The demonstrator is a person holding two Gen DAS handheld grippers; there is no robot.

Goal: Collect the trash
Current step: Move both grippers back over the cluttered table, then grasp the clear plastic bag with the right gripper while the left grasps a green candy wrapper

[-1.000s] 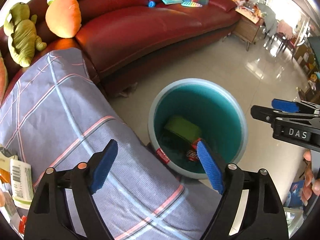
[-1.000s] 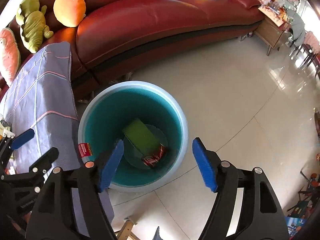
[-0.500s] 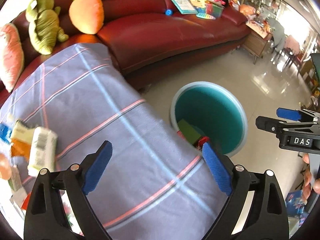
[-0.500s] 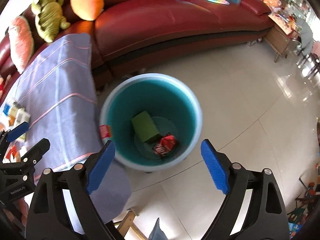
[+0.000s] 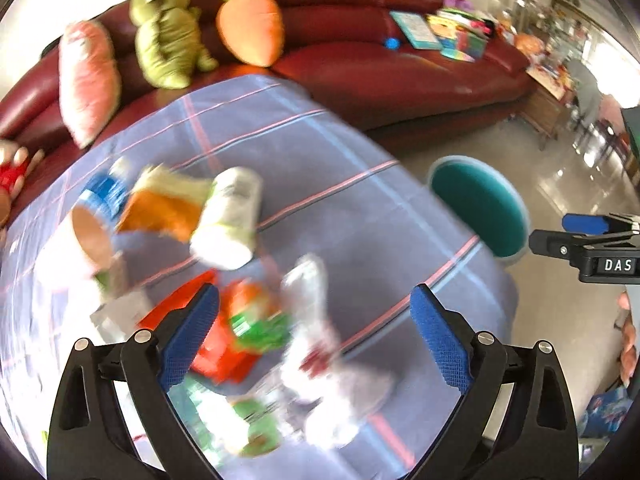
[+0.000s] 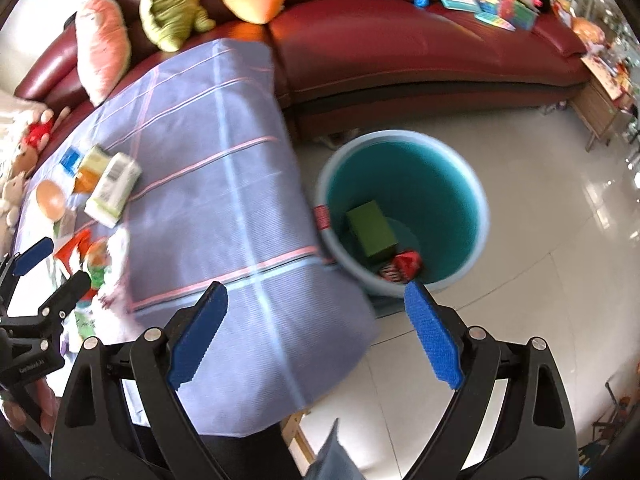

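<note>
Blurred trash lies on the lilac checked tablecloth (image 5: 340, 184): a white carton (image 5: 228, 216), an orange packet (image 5: 164, 208), a red wrapper (image 5: 216, 348), a green-and-orange packet (image 5: 256, 312) and a crumpled white wrapper (image 5: 320, 344). My left gripper (image 5: 314, 300) hovers over this pile, its jaws opening with nothing held between them. My right gripper (image 6: 316, 292) stands open and empty above the table's edge, beside the teal bin (image 6: 420, 184). In the bin lie a green box (image 6: 370, 228) and a red can (image 6: 404, 266). The right gripper's side (image 5: 588, 232) shows at the right edge of the left wrist view.
A red sofa (image 5: 380, 76) curves behind the table, with plush toys (image 5: 168, 36) and books (image 5: 452, 36) on it. The bin stands on pale floor tiles (image 6: 540, 280) just right of the table. A wooden side table (image 6: 600, 108) stands at the far right.
Both grippers have swung left, away from the bin and over the table. The trash pile has come under the left gripper. Both pairs of jaws stand wider than before.
</note>
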